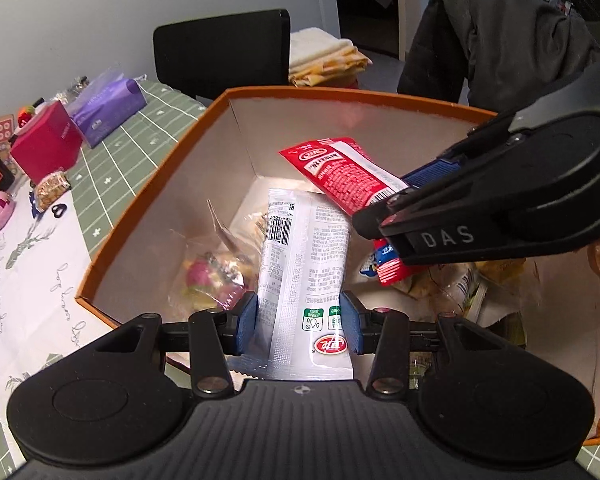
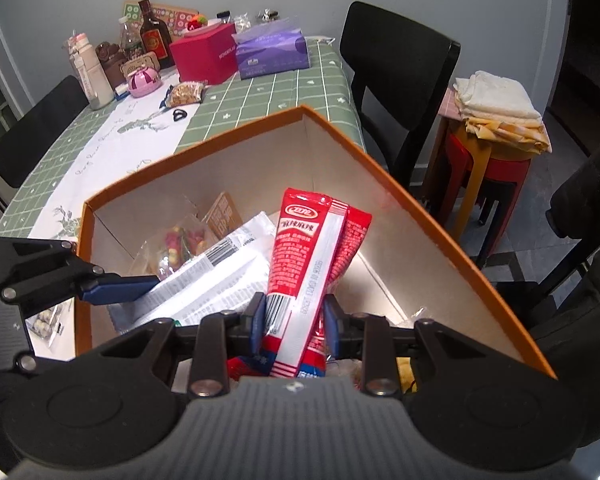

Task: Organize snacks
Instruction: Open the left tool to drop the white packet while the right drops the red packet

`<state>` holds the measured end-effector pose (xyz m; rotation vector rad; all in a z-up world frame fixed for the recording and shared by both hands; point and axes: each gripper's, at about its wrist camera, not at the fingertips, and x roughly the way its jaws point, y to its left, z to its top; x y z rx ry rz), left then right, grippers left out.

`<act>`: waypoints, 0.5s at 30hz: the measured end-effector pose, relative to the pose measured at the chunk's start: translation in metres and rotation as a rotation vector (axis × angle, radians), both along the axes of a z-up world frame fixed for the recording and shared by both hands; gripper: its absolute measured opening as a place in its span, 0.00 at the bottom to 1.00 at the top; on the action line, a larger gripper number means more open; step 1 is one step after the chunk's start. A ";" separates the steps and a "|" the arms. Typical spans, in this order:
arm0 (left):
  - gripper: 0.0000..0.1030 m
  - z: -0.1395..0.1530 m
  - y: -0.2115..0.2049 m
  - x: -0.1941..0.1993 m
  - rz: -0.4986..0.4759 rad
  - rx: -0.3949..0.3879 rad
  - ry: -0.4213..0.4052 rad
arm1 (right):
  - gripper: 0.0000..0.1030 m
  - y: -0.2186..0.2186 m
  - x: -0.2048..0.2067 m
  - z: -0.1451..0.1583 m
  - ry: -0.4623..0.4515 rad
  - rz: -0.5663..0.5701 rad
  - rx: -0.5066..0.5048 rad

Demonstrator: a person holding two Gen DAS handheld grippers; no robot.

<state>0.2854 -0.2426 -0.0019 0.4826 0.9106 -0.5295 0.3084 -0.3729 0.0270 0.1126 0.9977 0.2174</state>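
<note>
The white snack packet [image 1: 306, 276] and red snack packet [image 2: 312, 264] are glossy plastic film that catches the light. The orange box [image 1: 148, 200] looks like matt cardboard with a dull pale lining. Both the left gripper [image 1: 299, 320] and right gripper [image 2: 294, 320] are matt black plastic with blue pads [image 1: 247, 322] and small shiny metal pins. The counter [image 2: 260, 92] wears a smooth checked green cloth.

The right claw [image 1: 380, 216] reads "DAS"; the red box [image 2: 204, 58] reads "WONDERLAB".

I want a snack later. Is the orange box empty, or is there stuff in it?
Not empty. The orange box has clear-wrapped snacks on its floor, and both grippers hold packets over it: a white packet and a red packet.
</note>
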 end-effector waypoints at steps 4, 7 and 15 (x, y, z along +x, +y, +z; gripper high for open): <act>0.49 -0.006 -0.002 -0.001 -0.011 0.020 0.004 | 0.27 0.003 0.003 -0.005 0.012 0.006 -0.003; 0.49 -0.007 -0.004 -0.001 -0.017 0.020 0.019 | 0.28 0.004 0.005 -0.008 0.022 0.008 -0.003; 0.58 -0.008 -0.007 -0.002 -0.003 0.025 0.006 | 0.38 0.001 0.006 -0.009 0.029 -0.018 0.028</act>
